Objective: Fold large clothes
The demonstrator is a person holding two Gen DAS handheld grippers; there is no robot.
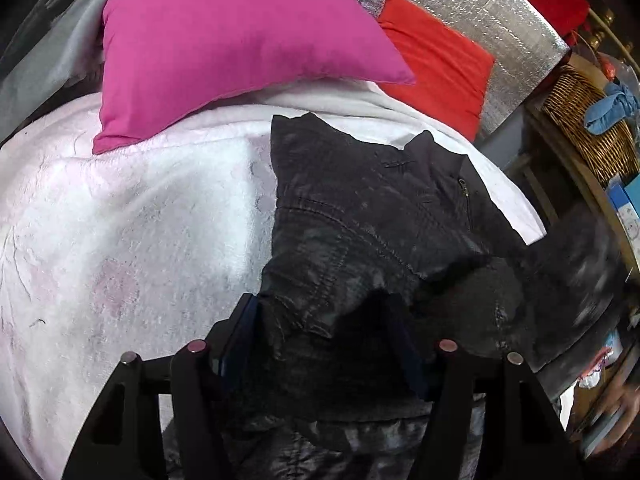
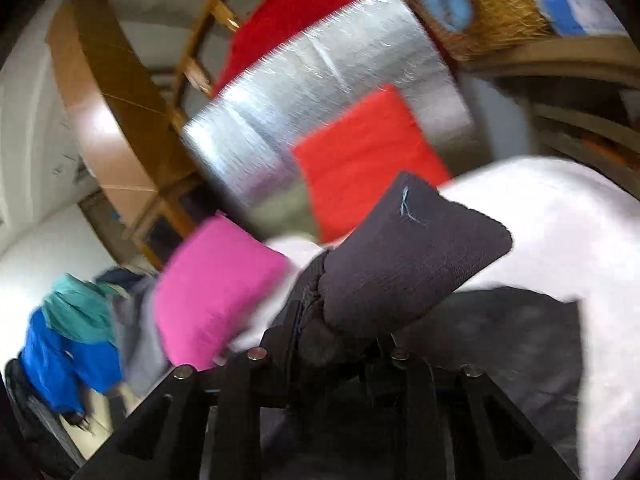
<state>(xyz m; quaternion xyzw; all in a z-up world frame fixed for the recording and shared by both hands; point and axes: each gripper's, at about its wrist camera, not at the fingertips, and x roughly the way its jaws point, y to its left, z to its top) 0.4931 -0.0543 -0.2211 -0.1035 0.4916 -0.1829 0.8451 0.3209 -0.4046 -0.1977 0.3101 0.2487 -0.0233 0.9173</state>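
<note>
My left tongs are standing wide around a bunched fold of the dark grey zip-up jacket, which is lying on the white fluffy bed blanket near its right edge. My right tongs are pinching narrow on the jacket's dark ribbed cuff. Bare blanket is stretching open to the left. The pink square cushion and the red cushion are crowding the far end; a wicker basket is standing beyond the right edge.

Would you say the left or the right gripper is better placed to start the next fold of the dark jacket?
Right, probably: the right gripper already pinches a dark jacket cuff, while the left gripper only straddles bunched cloth.
</note>
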